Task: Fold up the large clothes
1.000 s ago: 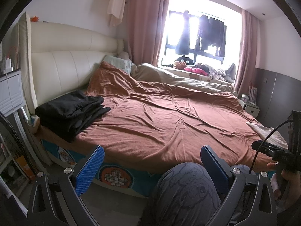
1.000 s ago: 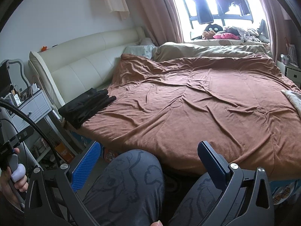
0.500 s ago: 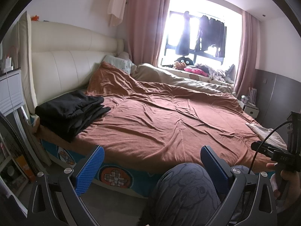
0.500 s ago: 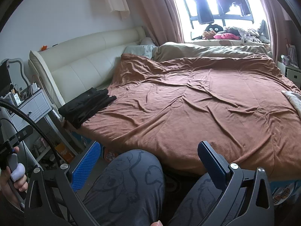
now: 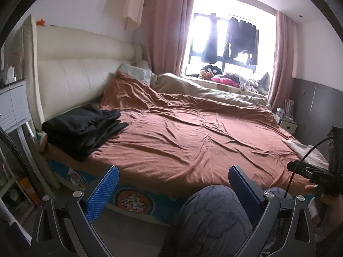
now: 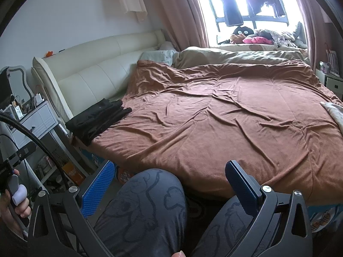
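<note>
The folded black clothes [image 5: 83, 128] [image 6: 97, 117] are being seen stacked at the near-left corner of the bed [image 5: 193, 141] [image 6: 225, 124], against the cream headboard [image 5: 75, 75] [image 6: 103, 72], long axis running from the bedside edge toward the mattress middle. The left gripper [image 5: 172, 184] and right gripper [image 6: 169, 182] are being held wide apart, empty and clear of the bed, above patterned grey knees [image 5: 214, 216] [image 6: 148, 209]. The brown cover is being shown wrinkled, with a bright window [image 5: 227, 49] and pink curtains [image 5: 167, 32] behind.
</note>
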`<state>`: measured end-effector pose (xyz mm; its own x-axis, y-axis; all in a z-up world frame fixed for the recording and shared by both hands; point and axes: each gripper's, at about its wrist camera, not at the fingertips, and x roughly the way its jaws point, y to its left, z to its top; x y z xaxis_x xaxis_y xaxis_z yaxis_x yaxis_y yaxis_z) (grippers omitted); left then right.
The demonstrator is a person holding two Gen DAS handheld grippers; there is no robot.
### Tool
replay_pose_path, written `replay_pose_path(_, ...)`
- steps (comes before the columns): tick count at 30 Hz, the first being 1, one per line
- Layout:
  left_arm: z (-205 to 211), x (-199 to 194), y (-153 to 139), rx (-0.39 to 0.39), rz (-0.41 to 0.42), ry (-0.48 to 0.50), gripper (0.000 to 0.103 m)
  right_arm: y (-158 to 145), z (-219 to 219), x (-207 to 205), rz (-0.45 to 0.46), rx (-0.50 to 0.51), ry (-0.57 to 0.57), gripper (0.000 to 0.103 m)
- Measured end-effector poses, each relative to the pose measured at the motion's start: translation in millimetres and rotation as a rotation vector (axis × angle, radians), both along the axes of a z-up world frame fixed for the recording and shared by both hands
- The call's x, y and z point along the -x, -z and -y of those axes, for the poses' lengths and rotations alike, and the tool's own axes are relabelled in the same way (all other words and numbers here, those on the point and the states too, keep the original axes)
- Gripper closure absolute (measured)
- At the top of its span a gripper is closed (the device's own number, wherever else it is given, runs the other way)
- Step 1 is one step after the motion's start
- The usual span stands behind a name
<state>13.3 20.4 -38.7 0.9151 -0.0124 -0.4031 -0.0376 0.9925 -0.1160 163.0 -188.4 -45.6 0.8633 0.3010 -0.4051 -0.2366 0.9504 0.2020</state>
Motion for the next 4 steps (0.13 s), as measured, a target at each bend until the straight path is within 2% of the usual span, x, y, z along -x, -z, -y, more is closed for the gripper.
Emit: replay_pose_path(4, 1.0, -0.8, -0.6, -0.004, 0.002, 0.0, 0.0, -0.1, 1.5, -0.7, 0.002, 0.003, -0.002, 0.0)
